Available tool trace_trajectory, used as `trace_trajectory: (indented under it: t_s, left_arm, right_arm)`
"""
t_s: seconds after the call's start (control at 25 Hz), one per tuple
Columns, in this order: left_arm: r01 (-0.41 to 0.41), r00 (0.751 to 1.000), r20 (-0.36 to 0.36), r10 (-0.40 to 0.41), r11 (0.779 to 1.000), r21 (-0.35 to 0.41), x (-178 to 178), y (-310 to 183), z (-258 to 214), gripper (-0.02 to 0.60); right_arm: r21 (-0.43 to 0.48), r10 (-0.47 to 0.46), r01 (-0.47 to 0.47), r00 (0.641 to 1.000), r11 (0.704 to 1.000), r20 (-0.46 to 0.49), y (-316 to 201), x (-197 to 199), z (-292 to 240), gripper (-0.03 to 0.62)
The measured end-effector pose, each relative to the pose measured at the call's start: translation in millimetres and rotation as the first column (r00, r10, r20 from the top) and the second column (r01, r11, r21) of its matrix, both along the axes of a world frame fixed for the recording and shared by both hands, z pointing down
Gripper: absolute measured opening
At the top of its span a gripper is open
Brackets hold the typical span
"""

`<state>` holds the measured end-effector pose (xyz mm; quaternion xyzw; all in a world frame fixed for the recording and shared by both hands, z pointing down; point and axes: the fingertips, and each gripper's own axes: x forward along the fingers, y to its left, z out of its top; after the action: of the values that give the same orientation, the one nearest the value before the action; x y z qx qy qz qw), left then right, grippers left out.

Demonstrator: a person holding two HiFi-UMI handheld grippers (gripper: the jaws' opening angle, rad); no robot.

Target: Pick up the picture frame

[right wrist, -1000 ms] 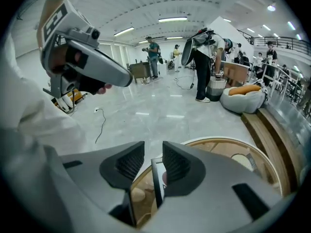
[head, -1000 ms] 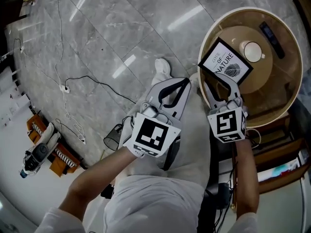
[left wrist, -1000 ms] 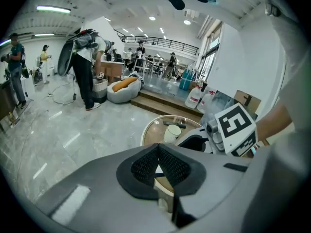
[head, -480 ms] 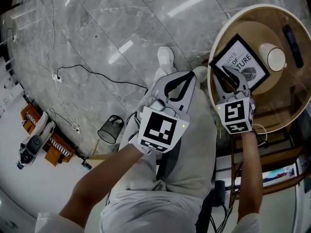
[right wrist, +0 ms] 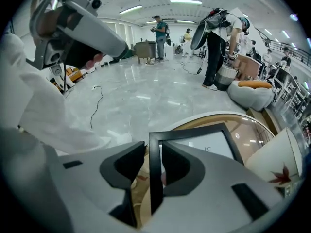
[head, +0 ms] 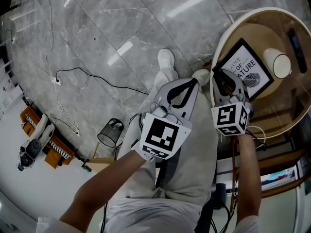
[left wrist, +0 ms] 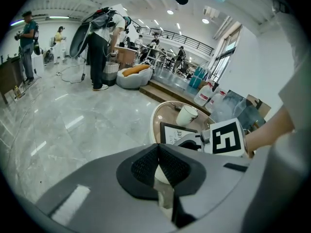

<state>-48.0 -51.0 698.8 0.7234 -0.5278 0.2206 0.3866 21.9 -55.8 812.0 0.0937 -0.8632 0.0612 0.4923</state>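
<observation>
Our right gripper (head: 226,84) clamps one edge of the picture frame (head: 247,68) at the round table's (head: 243,14) rim, our left gripper (head: 183,87) closed and empty; next, we judge, a steady lift clear of the cup (head: 282,65).

The white print in the black rectangular picture frame (head: 245,69) carries capital lettering above a fingerprint design. In the head view it reads "OF" and, on the next line, "NATURE". A smaller word above them is too small to make out, and in the left gripper view only the ending "RE" (left wrist: 182,133) shows.
</observation>
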Motion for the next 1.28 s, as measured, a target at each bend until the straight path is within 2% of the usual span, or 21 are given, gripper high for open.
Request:
trace_trajectory:
  t_s: [0.2,0.36,0.52,0.68,0.84,1.0,1.28]
  left_arm:
    - [-0.004,1.000,0.007,0.004,1.000,-0.001,-5.3,0.2,5.0,0.003]
    - [-0.011,1.000,0.014,0.011,1.000,-0.003,-9.7,3.0,1.7,0.003]
    - [-0.021,1.000,0.022,0.021,1.000,0.006,-11.8,3.7,-7.9,0.003]
    - [-0.037,0.999,0.030,0.037,0.999,0.015,-11.8,4.2,-20.3,0.003]
    - [-0.055,0.998,0.032,0.054,0.998,0.027,-8.9,2.6,-41.0,0.003]
    - [-0.056,0.998,0.034,0.055,0.998,0.031,-8.1,-1.7,-72.1,0.003]
    - [-0.059,0.997,0.048,0.054,0.993,0.105,-6.4,-7.0,-161.6,0.003]
  right_arm:
    - [0.068,-0.030,0.032,0.999,0.997,-0.038,-3.5,0.3,5.1,0.071]
    - [0.062,-0.036,0.040,0.997,0.997,-0.061,-1.2,0.2,4.9,0.060]
    - [0.030,-0.027,0.028,0.999,0.999,-0.043,0.6,-0.6,-2.8,0.057]
    - [-0.027,0.045,-0.045,0.999,0.999,0.011,2.9,-2.7,-26.9,0.057]
    - [-0.097,0.152,-0.144,0.985,0.985,0.085,6.4,-5.9,-63.5,0.057]
    - [-0.157,0.250,-0.227,0.956,0.961,0.152,9.8,-6.6,-108.0,0.057]
    - [-0.183,0.370,-0.329,0.888,0.926,0.272,3.8,-6.7,-220.1,0.057]
